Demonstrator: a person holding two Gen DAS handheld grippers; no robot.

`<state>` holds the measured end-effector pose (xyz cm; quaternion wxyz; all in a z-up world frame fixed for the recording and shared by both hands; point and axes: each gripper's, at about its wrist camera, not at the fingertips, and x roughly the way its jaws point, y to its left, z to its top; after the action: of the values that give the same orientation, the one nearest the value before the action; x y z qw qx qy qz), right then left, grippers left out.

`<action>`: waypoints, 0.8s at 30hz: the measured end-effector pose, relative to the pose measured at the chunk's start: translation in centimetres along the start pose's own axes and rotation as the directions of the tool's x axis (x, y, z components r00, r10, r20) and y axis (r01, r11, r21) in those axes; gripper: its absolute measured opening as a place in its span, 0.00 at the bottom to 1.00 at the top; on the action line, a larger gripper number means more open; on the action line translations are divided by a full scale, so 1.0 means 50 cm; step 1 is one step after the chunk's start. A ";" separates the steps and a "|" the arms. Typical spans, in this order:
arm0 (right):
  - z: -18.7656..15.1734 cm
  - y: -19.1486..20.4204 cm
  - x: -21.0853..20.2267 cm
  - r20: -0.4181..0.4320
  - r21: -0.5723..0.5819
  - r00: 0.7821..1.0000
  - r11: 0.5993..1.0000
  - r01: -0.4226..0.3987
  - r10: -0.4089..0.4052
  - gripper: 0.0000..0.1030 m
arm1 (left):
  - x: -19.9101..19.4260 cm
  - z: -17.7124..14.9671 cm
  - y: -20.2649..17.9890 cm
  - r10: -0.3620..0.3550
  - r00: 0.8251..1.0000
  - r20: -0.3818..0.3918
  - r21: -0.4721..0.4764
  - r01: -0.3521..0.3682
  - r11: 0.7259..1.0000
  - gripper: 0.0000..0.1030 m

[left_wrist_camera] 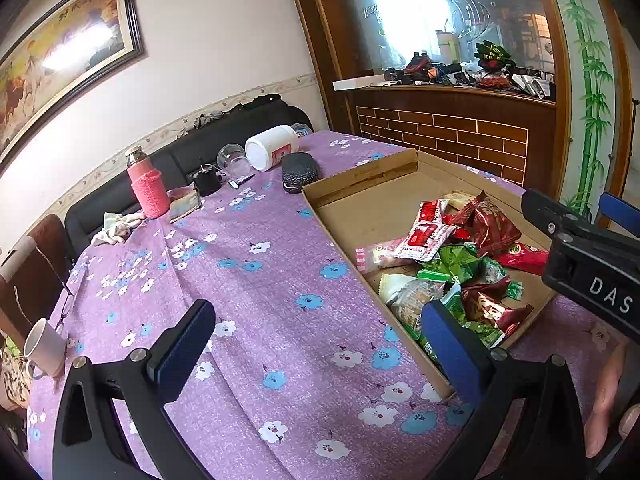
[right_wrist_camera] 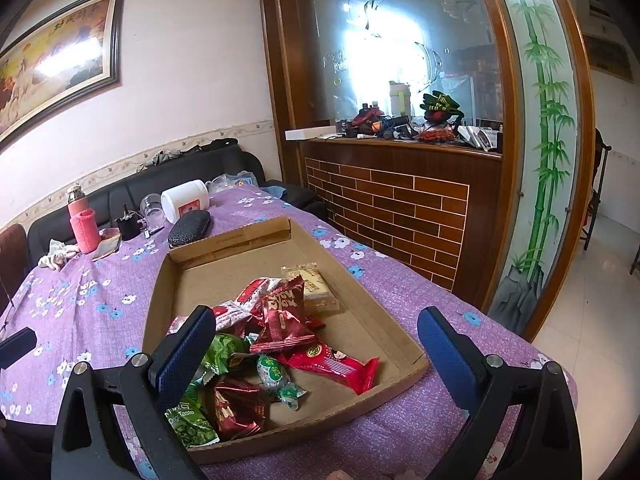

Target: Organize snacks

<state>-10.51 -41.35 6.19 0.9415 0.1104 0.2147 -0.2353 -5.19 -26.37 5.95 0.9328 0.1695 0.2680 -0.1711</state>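
We see a worktop [right_wrist_camera: 400, 280] draped in a purple cloth with blue and white flowers, running back toward a black sofa [right_wrist_camera: 132, 188] at its far edge. A shallow cardboard tray [right_wrist_camera: 192, 280] lies lengthwise along the worktop's right side, its near corner close to the near right edge. The far half of the tray is bare; the snack packets [right_wrist_camera: 280, 344] are heaped in its near half, touching and overlapping one another. Among them we make out a dark red foil pouch [right_wrist_camera: 284, 320] propped upright in the middle of the heap, a long bright red packet [right_wrist_camera: 340, 364] lying flat at its right, a pale biscuit pack [right_wrist_camera: 316, 286] behind it, and green packets [right_wrist_camera: 192, 424] at the near left corner of the tray.

At the worktop's far left corner stand a pink flask [left_wrist_camera: 146, 188] and a white jar [left_wrist_camera: 272, 147] lying on its side, with a dark spectacle case [left_wrist_camera: 300, 172] just beside the tray's far end. A white mug [left_wrist_camera: 44, 346] sits at the near left edge.

Our left hand-held gripper [left_wrist_camera: 324, 350] hangs over the bare cloth beside the tray's left wall, jaws spread wide and empty. Our right hand-held gripper [right_wrist_camera: 316, 356] is over the near end of the tray, jaws likewise wide, holding nothing.
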 end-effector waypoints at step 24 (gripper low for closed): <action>0.001 -0.008 -0.006 0.007 0.013 1.000 1.000 0.001 -0.001 0.99 | -0.013 0.000 -0.007 0.052 0.998 0.030 0.024 -0.053 0.998 0.99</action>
<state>-10.92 -41.60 6.31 0.9414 0.1157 0.2098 -0.2375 -5.85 -26.52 6.25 0.9387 0.1854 0.2477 -0.1522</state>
